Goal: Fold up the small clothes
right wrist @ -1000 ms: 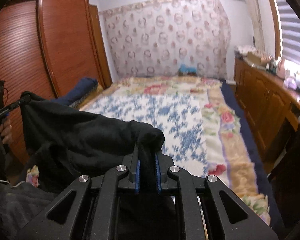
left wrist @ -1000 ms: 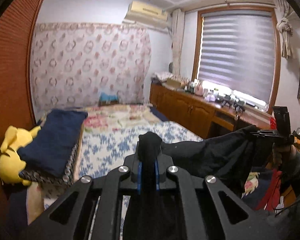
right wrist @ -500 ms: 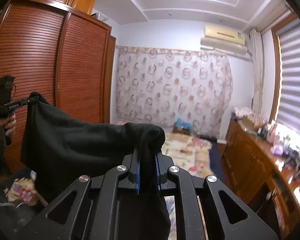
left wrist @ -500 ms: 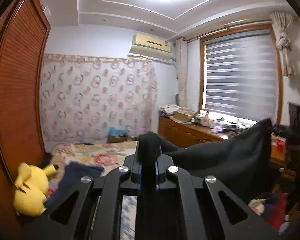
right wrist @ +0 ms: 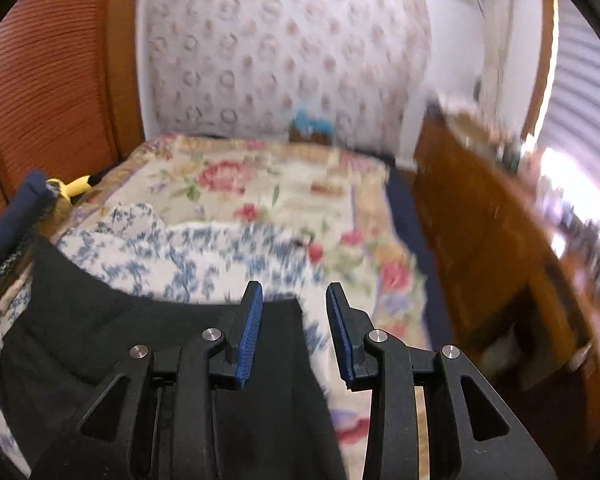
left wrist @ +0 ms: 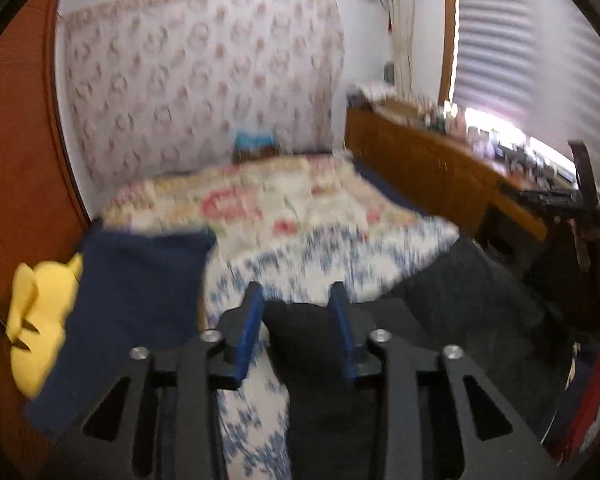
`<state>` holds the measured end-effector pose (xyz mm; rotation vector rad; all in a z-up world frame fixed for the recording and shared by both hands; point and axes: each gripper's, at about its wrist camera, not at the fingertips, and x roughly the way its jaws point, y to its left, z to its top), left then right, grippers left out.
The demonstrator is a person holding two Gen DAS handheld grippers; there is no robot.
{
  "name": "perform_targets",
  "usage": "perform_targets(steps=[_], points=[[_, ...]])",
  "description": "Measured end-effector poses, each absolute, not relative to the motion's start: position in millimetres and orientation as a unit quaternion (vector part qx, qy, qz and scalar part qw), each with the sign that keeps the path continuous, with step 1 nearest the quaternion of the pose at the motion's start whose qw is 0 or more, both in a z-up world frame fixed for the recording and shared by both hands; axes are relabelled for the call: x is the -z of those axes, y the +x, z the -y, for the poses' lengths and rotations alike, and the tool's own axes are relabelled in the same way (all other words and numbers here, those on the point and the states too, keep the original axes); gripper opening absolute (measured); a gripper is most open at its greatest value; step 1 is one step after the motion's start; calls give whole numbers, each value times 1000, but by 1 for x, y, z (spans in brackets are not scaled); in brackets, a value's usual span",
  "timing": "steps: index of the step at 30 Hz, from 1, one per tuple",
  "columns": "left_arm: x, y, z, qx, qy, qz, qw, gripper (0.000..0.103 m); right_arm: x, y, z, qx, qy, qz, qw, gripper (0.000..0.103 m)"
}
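Note:
A black garment (left wrist: 460, 300) lies spread on the floral bed (left wrist: 300, 208), one corner bunched between my left gripper's blue pads (left wrist: 250, 332). My left gripper (left wrist: 296, 292) is opening, and the cloth sits loose in the gap. In the right wrist view the same garment (right wrist: 100, 320) stretches off to the left. My right gripper (right wrist: 295, 290) is opening too; the cloth edge lies by its left pad (right wrist: 250, 332) and clear of the right one. The right gripper (left wrist: 540, 198), held by a hand, also shows at the right edge of the left wrist view.
A folded navy blanket (left wrist: 132, 300) and a yellow plush toy (left wrist: 36, 320) lie at the bed's left side. A wooden wardrobe (right wrist: 52, 80) stands on the left. A low wooden cabinet (left wrist: 420, 168) with clutter on top runs along the right under the window.
Both grippers swung down from raised toward the bed, and the black garment came down onto the quilt. Both pairs of jaws went from shut on the cloth to apart.

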<state>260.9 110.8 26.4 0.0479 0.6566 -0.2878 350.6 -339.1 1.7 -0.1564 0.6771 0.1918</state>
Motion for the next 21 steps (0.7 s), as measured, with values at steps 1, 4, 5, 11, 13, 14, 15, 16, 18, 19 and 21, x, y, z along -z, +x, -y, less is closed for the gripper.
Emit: perform_targets(steps=[1,4,5,11,13,14,15,16,18,19,21], points=[[-17,256,-106,142,24,-328,934,41,10,349,342,-98,-72,-339,933,32],[12,236,-94,149,25,-353,923,47,36,334,348,-102,-82,-354,926,33],[18,231,-89,153,25,-359,921,48,42,327,352,-104,-82,-358,924,35],[51,192,-65,170,32,-385,907,51,60,276,375,-121,-59,-364,921,42],[57,178,-64,165,35,-389,905,51,71,260,379,-133,-49,-369,919,43],[60,170,-63,162,35,-389,906,51,77,252,380,-135,-48,-372,917,43],[61,166,-67,162,33,-389,906,51,81,248,377,-137,-50,-373,916,43],[62,161,-69,160,29,-388,907,51,88,242,374,-139,-56,-374,915,44],[62,148,-78,154,17,-384,910,51,98,233,368,-141,-65,-369,916,44],[62,143,-85,155,8,-384,910,51,102,231,365,-143,-65,-367,917,44],[62,127,-97,152,-3,-389,909,51,112,230,360,-146,-62,-366,917,44]])
